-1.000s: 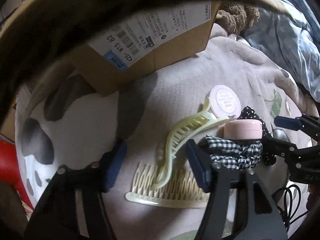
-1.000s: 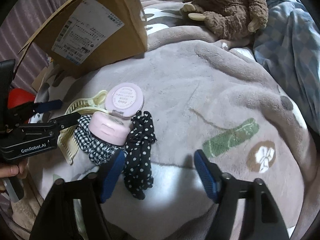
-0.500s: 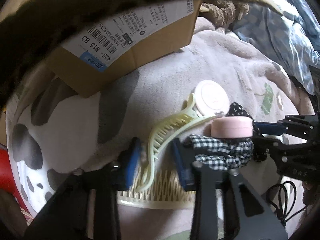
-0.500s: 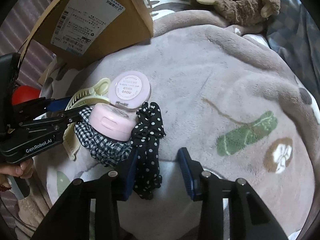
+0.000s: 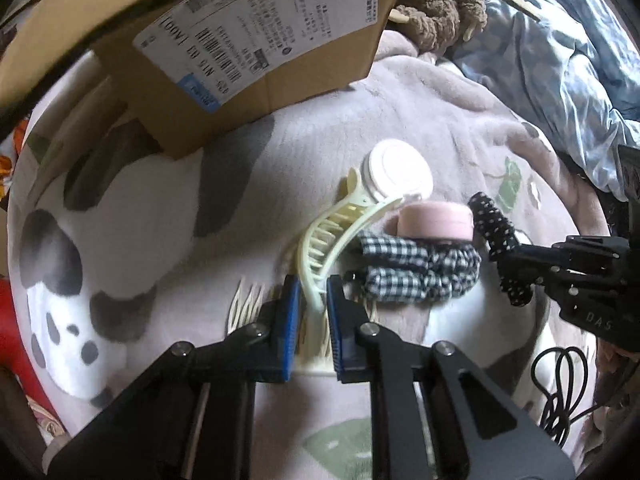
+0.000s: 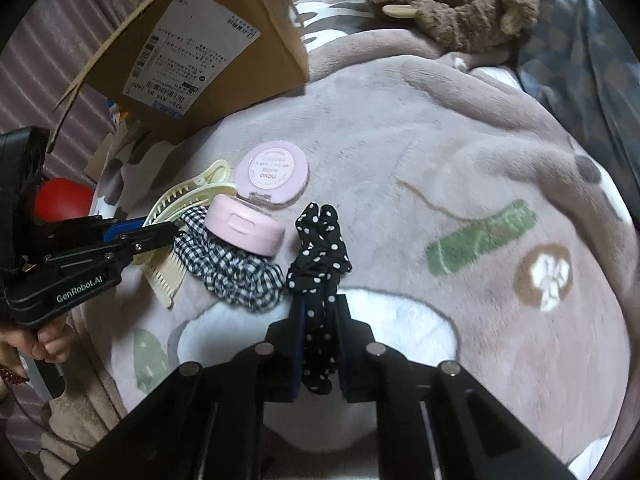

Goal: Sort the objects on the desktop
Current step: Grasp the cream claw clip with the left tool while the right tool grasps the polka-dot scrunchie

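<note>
Two grippers are working at once on a small heap of hair things lying on a plush grey blanket (image 6: 400,128), near an open cardboard box (image 6: 224,52). The left gripper (image 5: 311,300) has just been closing and is now clamping its blue pads on the near end of the cream claw clip (image 5: 336,236), which is lying across a cream comb (image 5: 256,300); gripping that thin end is probably meant to draw the clip off the pile without disturbing the rest. The right gripper (image 6: 318,320) has likewise just been closing and is pinching the tail of the black polka-dot scrunchie (image 6: 320,248), which is lying just beside the checked scrunchie (image 6: 236,268). An open pink compact (image 6: 244,228) is resting on the checked scrunchie, its lid (image 6: 272,172) lying back flat. Taking one item in each gripper looks like a way of separating the pile before sorting, with the box as the likely destination.

Writing: the left gripper's body is showing "GenRobot.AI" in the right wrist view; the box's shipping label is carrying barcodes and what reads as "N15 83"; the print on the compact's lid is too small to make out.
</note>
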`<state>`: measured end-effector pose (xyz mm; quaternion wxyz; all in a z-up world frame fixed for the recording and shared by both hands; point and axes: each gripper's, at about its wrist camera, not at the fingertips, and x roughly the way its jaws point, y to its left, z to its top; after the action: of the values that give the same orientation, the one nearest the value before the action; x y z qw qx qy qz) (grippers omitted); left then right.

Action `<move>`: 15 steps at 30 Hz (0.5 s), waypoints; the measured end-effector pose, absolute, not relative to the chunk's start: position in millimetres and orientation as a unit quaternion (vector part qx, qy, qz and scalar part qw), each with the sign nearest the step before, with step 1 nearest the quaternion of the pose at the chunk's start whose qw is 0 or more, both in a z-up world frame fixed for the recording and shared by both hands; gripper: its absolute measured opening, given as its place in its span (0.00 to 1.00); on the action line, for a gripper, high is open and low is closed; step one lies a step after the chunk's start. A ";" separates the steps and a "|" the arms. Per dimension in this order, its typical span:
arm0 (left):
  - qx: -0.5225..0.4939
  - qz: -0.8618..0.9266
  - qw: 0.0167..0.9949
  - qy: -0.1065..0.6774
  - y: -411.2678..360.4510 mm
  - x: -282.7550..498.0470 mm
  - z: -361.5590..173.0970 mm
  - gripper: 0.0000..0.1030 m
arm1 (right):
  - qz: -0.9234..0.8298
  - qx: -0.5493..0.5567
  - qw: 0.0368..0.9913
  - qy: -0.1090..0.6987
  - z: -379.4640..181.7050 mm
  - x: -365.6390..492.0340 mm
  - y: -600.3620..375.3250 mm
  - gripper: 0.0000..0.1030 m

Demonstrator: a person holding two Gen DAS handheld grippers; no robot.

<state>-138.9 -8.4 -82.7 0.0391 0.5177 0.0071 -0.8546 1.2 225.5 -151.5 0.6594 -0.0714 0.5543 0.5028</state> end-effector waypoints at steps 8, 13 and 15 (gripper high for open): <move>0.519 -0.854 0.036 -0.015 3.1 -113.8 -81.6 0.13 | 0.493 -0.051 0.651 0.576 -157.0 -3.5 206.5 0.12; 0.512 -0.857 0.040 -0.034 9.4 -134.0 -83.6 0.21 | 0.491 -0.044 0.649 0.579 -158.9 -4.5 200.7 0.12; 0.516 -0.855 0.037 -0.041 12.0 -141.0 -87.2 0.24 | 0.489 -0.042 0.652 0.578 -157.4 -2.5 199.6 0.12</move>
<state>-141.0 12.0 -87.2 0.0372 0.5156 -0.0406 -0.8551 -2.5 199.6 -157.4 0.6516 -0.0416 0.5782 0.4892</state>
